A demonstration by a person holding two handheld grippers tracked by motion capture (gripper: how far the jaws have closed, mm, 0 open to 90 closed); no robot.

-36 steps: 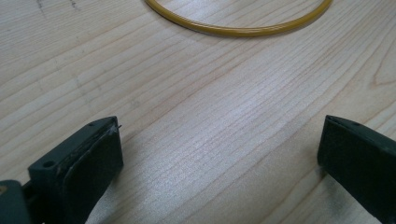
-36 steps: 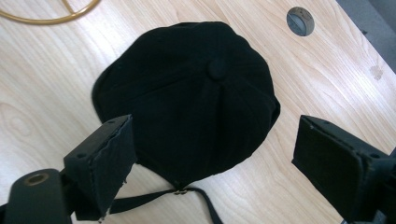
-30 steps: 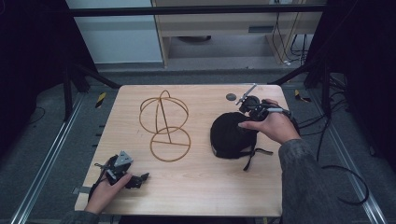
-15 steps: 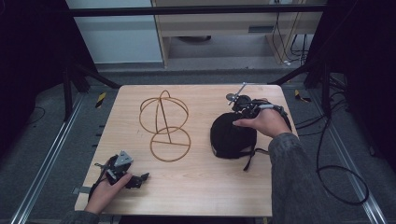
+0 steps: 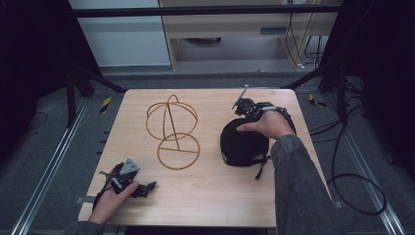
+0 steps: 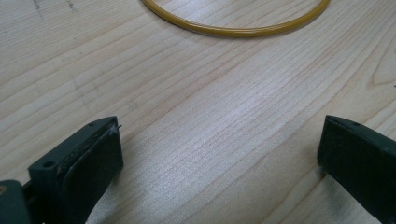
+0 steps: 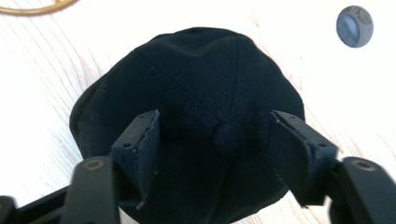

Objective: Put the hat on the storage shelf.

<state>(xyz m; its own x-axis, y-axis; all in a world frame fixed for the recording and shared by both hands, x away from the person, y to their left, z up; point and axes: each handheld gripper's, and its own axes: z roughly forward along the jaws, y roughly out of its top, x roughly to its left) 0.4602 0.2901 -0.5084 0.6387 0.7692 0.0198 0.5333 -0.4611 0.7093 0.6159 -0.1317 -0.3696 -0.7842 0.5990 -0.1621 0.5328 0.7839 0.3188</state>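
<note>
A black cap (image 5: 243, 144) lies crown-up on the right half of the wooden table (image 5: 210, 196). My right gripper (image 5: 243, 116) hangs over its far side. In the right gripper view its jaws (image 7: 217, 126) have just been closing and stand on either side of the cap (image 7: 196, 84) and its top button. The fabric between them looks flat and unpinched. A gold wire hat stand (image 5: 172, 132) sits left of centre. My left gripper (image 5: 147, 188) rests at the front left, open with bare wood between its jaws (image 6: 224, 135).
A small grey round disc (image 7: 354, 26) lies on the table beyond the cap. The stand's base ring (image 6: 243, 30) is just ahead of the left gripper. Cables trail off the table's right side. Dark frame rails and a shelf unit stand behind the table.
The right hand has moved left and slightly down over the cap's crown, and its jaws have narrowed. The left hand and gripper have stayed put.
</note>
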